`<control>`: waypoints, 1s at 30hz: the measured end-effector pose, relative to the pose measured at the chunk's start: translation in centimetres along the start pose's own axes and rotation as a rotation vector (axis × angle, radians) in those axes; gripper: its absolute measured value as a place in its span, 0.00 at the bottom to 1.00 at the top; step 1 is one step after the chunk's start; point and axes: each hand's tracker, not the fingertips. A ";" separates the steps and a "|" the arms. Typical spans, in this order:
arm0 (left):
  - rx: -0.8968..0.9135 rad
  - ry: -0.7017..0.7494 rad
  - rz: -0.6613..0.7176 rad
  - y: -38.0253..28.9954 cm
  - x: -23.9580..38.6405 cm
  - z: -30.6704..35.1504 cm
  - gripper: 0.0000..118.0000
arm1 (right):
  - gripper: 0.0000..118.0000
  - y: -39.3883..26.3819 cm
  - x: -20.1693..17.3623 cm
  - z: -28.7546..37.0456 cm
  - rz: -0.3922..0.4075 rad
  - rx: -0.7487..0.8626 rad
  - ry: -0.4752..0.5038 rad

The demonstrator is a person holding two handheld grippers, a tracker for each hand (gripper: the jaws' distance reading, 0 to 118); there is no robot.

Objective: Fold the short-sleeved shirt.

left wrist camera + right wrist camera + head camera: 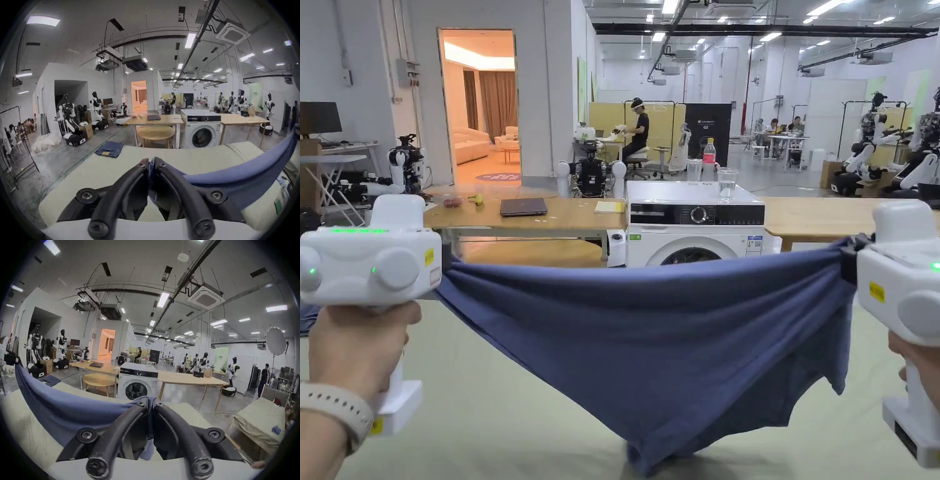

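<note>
A dark blue short-sleeved shirt [669,350] hangs stretched in the air between both grippers, sagging in the middle with its lowest part near the pale work surface [487,406]. My left gripper [445,267] is shut on the shirt's left corner. In the left gripper view its black jaws [151,162] pinch blue cloth, and the shirt [235,175] sweeps off to the right. My right gripper [847,265] is shut on the right corner. In the right gripper view the jaws [151,402] clamp the cloth, and the shirt [68,408] runs away to the left.
A white washing machine [694,234] stands straight ahead between wooden tables [550,219], with a round low table [155,133] beside it. Folded denim [110,149] lies at the far left corner of the surface. Humanoid robots and people are farther back.
</note>
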 end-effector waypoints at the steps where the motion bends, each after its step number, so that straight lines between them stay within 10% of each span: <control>1: 0.012 -0.025 0.027 -1.2 0.5 1.5 0.01 | 0.02 -1.1 0.3 1.4 0.006 -0.002 0.002; 18: -0.496 -0.099 0.076 -31.5 8.3 16.3 0.02 | 0.03 -32.5 3.0 17.3 0.063 -0.563 0.141; 20: -0.473 -0.094 0.067 -30.8 9.4 17.3 0.31 | 0.20 -32.1 3.1 17.5 0.061 -0.554 0.163; 21: -0.436 -0.060 0.041 -29.8 9.4 17.7 0.72 | 0.56 -30.9 3.0 17.8 0.059 -0.527 0.177; 23: -0.352 -0.072 -0.011 -27.8 11.2 18.8 0.95 | 1.00 -28.1 2.4 17.8 0.028 -0.472 0.224; 29: -0.156 -0.076 -0.048 -22.4 15.2 19.1 0.95 | 0.99 -19.4 -4.0 19.7 -0.108 -0.215 0.285; 30: -0.157 -0.080 -0.033 -22.2 15.6 19.0 0.86 | 0.84 -18.7 -4.8 19.6 -0.117 -0.225 0.296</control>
